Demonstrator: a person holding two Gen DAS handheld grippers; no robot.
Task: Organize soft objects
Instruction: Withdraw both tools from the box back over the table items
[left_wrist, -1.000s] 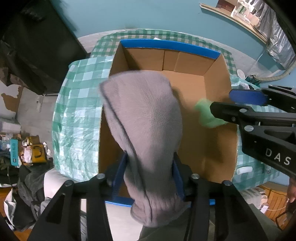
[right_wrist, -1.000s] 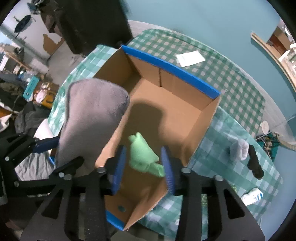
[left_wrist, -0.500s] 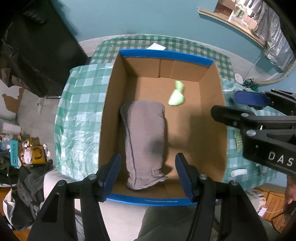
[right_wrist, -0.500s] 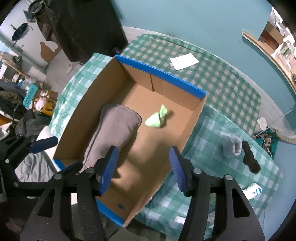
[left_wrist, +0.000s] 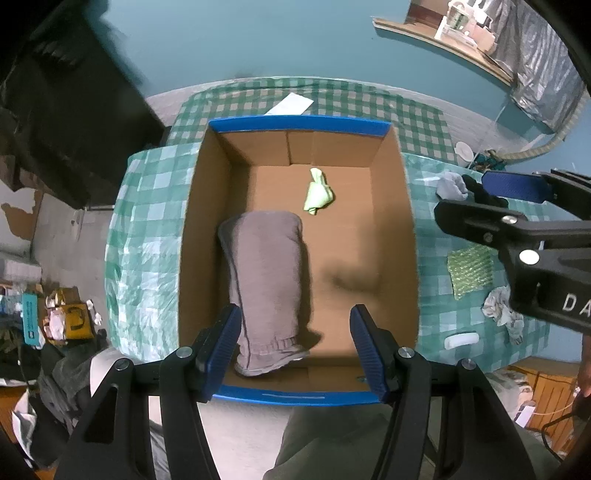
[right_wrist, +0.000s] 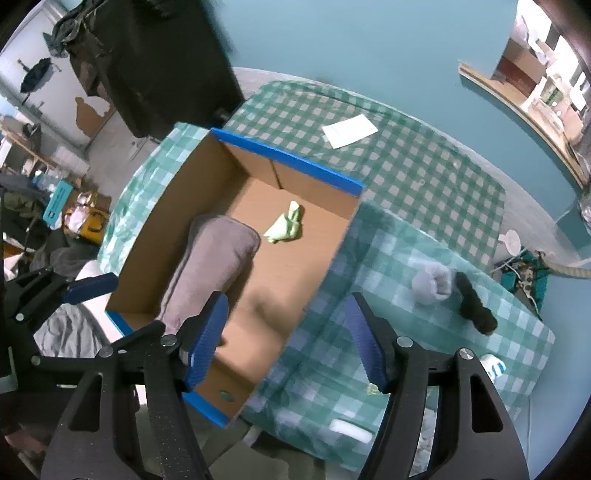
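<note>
From the left wrist: a green-and-white checked tablecloth (left_wrist: 147, 221) covers the table, teal walls behind. The open brown cardboard box with blue-taped rims (left_wrist: 299, 123) holds a grey knitted hat (left_wrist: 266, 280) and, beyond it, a small lime-green cloth bundle (left_wrist: 317, 194). The left gripper (left_wrist: 295, 349) hangs spread and empty (white letters "DA" beside it).

From the right wrist: the right gripper (right_wrist: 286, 341) is opening, empty, over the box's right wall; a pale grey sock ball (right_wrist: 432, 282) lies right of the box.

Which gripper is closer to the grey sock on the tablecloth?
Right. The right gripper, jaws opening and empty, hangs over the box edge beside the grey sock; the left gripper hangs over the cardboard box's near end.
</note>
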